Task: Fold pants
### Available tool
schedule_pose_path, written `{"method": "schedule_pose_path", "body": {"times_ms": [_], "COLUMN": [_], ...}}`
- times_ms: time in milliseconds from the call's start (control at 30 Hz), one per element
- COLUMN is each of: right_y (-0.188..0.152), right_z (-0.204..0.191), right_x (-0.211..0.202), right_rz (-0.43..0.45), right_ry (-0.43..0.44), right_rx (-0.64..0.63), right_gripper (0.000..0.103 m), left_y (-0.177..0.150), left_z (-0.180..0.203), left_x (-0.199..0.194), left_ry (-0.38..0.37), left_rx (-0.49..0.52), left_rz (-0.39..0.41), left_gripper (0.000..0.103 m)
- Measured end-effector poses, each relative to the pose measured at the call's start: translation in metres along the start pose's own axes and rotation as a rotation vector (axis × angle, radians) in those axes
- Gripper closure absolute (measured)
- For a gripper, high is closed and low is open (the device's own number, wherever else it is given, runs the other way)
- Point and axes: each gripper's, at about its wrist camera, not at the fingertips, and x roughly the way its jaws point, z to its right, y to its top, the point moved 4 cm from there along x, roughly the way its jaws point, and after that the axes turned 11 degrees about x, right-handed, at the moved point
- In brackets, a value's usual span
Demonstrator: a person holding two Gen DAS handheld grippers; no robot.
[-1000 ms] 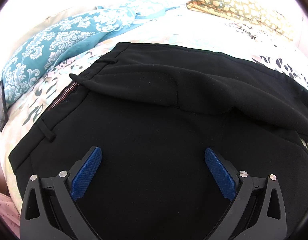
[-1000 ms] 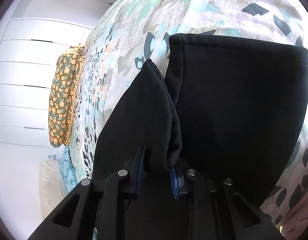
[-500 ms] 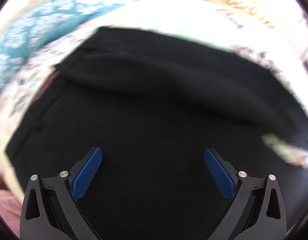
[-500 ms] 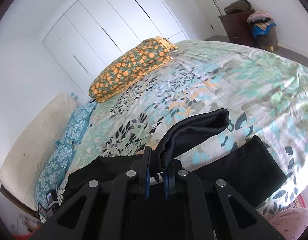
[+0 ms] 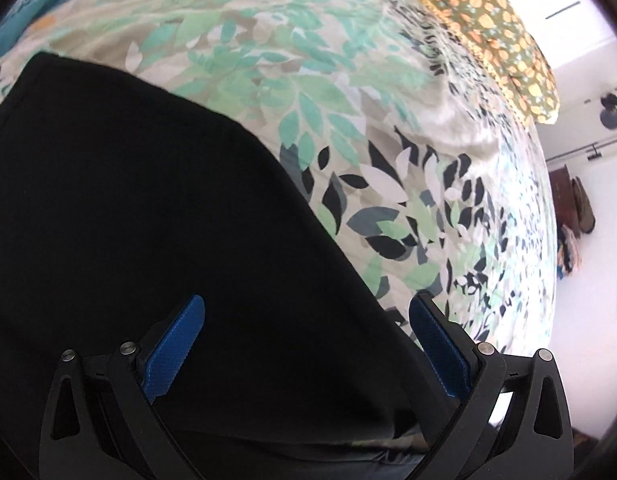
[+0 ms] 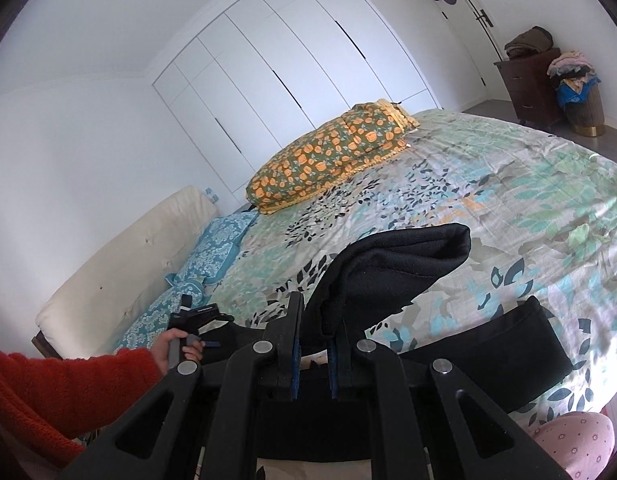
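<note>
Black pants lie on the floral bed cover. My left gripper hangs open just above them, near their right edge, with its blue pads wide apart and nothing gripped. My right gripper is shut on the end of one pant leg, which it holds lifted above the bed cover. The other black leg lies flat below it on the right. In the right wrist view, a hand in a red sleeve holds the left gripper.
An orange-patterned pillow lies at the far side of the bed and teal pillows by a cream headboard. White wardrobe doors line the wall. A dark dresser and a clothes basket stand far right.
My left gripper has swung from the waistband to the pants' right edge, still open. My right gripper has risen and rolled level, lifting the leg end off the bed.
</note>
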Motion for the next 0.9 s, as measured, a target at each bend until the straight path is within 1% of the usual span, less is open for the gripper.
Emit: {"method": "schedule_pose_path", "body": {"times_ms": [33, 100, 133, 167, 200, 233, 267, 333, 367, 433, 467, 500, 533, 567, 600, 633, 667, 700, 767, 800, 833, 900], "right_y": [0.000, 0.000, 0.001, 0.003, 0.004, 0.005, 0.007, 0.016, 0.022, 0.037, 0.045, 0.052, 0.058, 0.061, 0.063, 0.062, 0.058, 0.053, 0.036, 0.028, 0.019, 0.004], "right_z": [-0.003, -0.009, -0.011, -0.013, -0.013, -0.010, -0.006, 0.010, 0.019, 0.033, 0.038, 0.044, 0.050, 0.058, 0.067, 0.077, 0.087, 0.099, 0.129, 0.143, 0.155, 0.174], "right_x": [-0.004, -0.013, -0.017, -0.020, -0.022, -0.020, -0.016, -0.001, 0.009, 0.028, 0.036, 0.044, 0.051, 0.057, 0.063, 0.069, 0.076, 0.082, 0.094, 0.098, 0.101, 0.103], "right_rz": [-0.003, -0.008, -0.010, -0.010, -0.011, -0.015, -0.016, -0.022, -0.020, -0.011, -0.005, -0.004, -0.010, -0.022, -0.042, -0.075, -0.115, -0.160, -0.287, -0.347, -0.410, -0.499], "right_ry": [0.010, 0.027, 0.038, 0.046, 0.048, 0.045, 0.032, 0.018, 0.009, -0.005, -0.004, -0.012, -0.024, -0.030, -0.043, -0.068, -0.109, -0.156, -0.262, -0.314, -0.361, -0.449], "right_rx": [-0.014, -0.044, -0.055, -0.065, -0.073, -0.079, -0.080, -0.048, -0.032, -0.008, 0.005, 0.019, 0.040, 0.069, 0.095, 0.111, 0.123, 0.139, 0.170, 0.177, 0.175, 0.152], "right_gripper": [0.092, 0.092, 0.092, 0.092, 0.092, 0.092, 0.092, 0.092, 0.092, 0.093, 0.093, 0.093, 0.093, 0.093, 0.093, 0.093, 0.092, 0.092, 0.092, 0.092, 0.092, 0.092], "left_y": [-0.003, -0.005, -0.004, -0.003, -0.003, -0.004, -0.003, 0.000, 0.001, -0.004, -0.013, -0.024, -0.044, -0.064, -0.085, -0.115, -0.137, -0.162, -0.206, -0.225, -0.239, -0.255], "left_z": [-0.004, -0.011, -0.015, -0.019, -0.022, -0.025, -0.027, -0.025, -0.023, -0.019, -0.021, -0.024, -0.031, -0.038, -0.046, -0.055, -0.062, -0.068, -0.077, -0.083, -0.083, -0.084], "left_x": [0.005, 0.006, 0.006, 0.007, 0.008, 0.009, 0.005, -0.024, -0.044, -0.109, -0.147, -0.173, -0.204, -0.221, -0.230, -0.232, -0.225, -0.211, -0.159, -0.131, -0.106, -0.087], "left_ry": [0.025, 0.052, 0.057, 0.042, 0.005, -0.048, -0.079, -0.111, -0.129, -0.148, -0.146, -0.141, -0.125, -0.110, -0.092, -0.069, -0.052, -0.030, 0.016, 0.021, 0.015, 0.002], "left_rx": [-0.013, -0.027, -0.045, -0.064, -0.088, -0.116, -0.137, -0.129, -0.110, -0.038, -0.002, 0.020, 0.043, 0.055, 0.065, 0.067, 0.060, 0.051, 0.044, 0.032, 0.010, -0.021], "left_rz": [-0.001, 0.022, 0.027, 0.022, 0.010, -0.008, -0.010, 0.058, 0.106, 0.253, 0.333, 0.385, 0.441, 0.467, 0.473, 0.461, 0.436, 0.389, 0.258, 0.177, 0.121, 0.053], "left_gripper": [0.002, 0.009, 0.023, 0.044, 0.059, 0.099, 0.099, 0.100, 0.100, 0.100, 0.100, 0.099, 0.098, 0.097, 0.096, 0.094, 0.093, 0.093, 0.093, 0.093, 0.094, 0.094]}}
